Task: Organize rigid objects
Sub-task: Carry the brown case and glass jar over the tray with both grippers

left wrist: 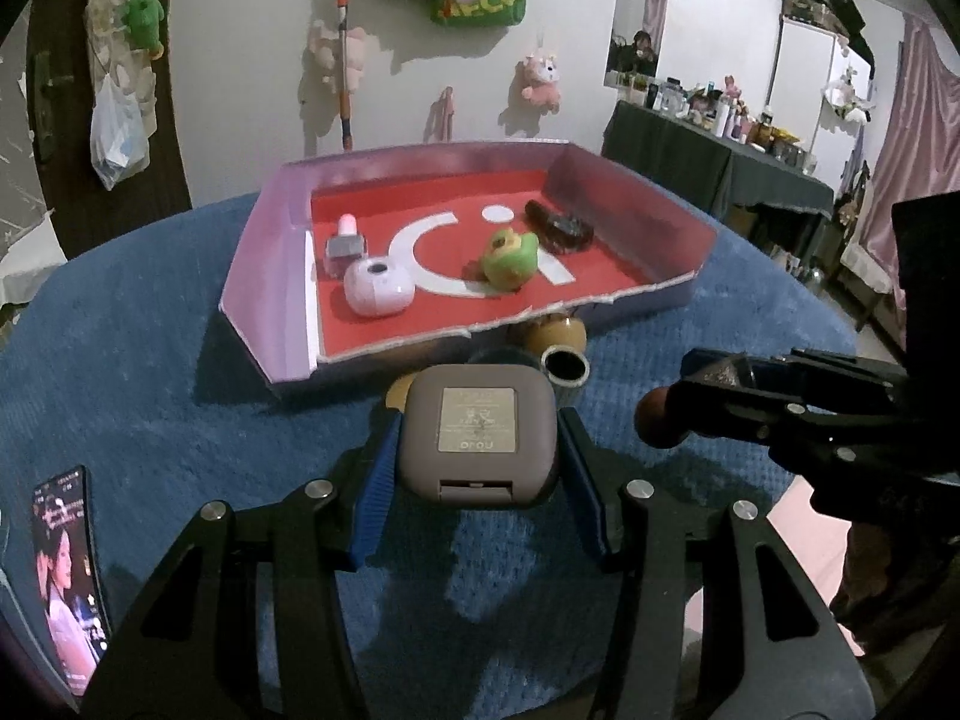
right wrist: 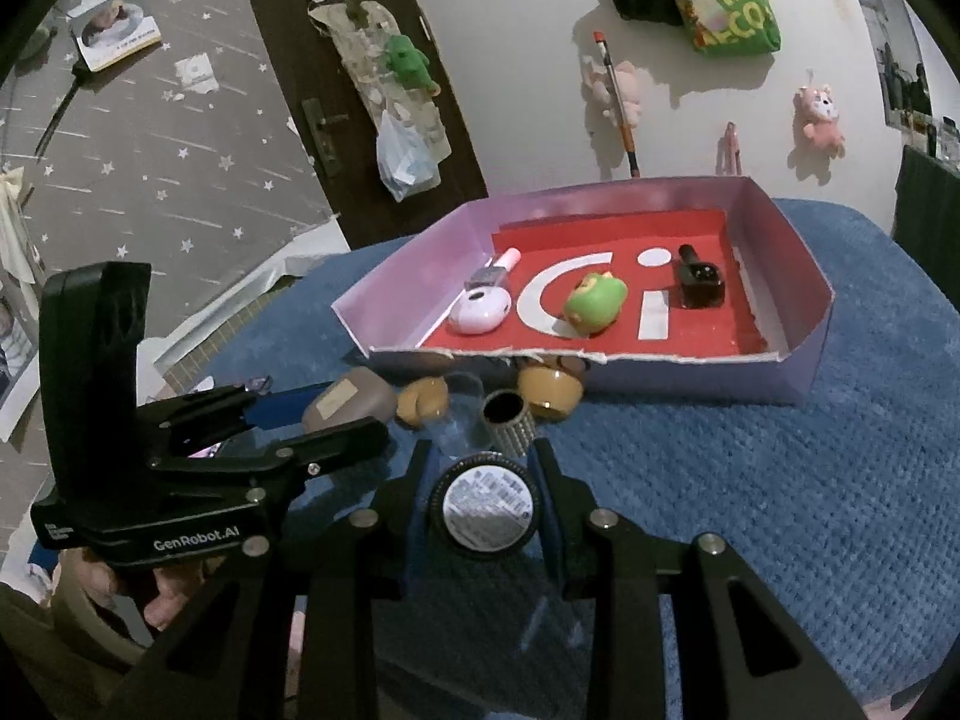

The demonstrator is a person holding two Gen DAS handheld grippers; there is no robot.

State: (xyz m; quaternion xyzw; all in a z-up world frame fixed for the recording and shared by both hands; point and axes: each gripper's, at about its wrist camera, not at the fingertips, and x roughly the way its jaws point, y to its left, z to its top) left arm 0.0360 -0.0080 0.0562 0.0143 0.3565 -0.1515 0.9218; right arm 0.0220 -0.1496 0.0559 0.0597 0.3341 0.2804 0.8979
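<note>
Looking along the left gripper [left wrist: 477,474], we find its blue-padded fingers [left wrist: 375,492] clamped on the sides of a taupe rounded-square case [left wrist: 477,435], label side up, held above the blue textured cloth [left wrist: 150,360]. Only this view shows a lit phone [left wrist: 69,576] lying at the cloth's near left edge, and a mirror and cluttered dresser [left wrist: 720,138] far off to the right.

From the right wrist we see what the left view cannot: the right gripper [right wrist: 483,510] squeezing a black round jar [right wrist: 486,507] by its sides, its labelled face turned toward the camera. In the left view that gripper [left wrist: 708,402] enters from the right, lying roughly level, with a dark reddish-brown rounded thing at its tip; we cannot tell from there what it is. The right view in turn shows the left gripper [right wrist: 336,414] reaching in from the left, level over the cloth, with the case [right wrist: 348,405] between its fingers.

Just beyond both tools, against the near wall of the box, sit a small rhinestone-banded cup [right wrist: 510,420], a clear glass [right wrist: 462,414] and tan rounded pieces [right wrist: 549,393].

Farther on, the pink cardboard box [left wrist: 270,276] with its red floor holds a white rounded case [left wrist: 378,285], a small pink-capped bottle [left wrist: 347,239], a green frog-like toy [left wrist: 509,258] and a dark brown bottle [left wrist: 558,225] lying on its side. Plush toys [left wrist: 543,81] hang on the wall behind.
</note>
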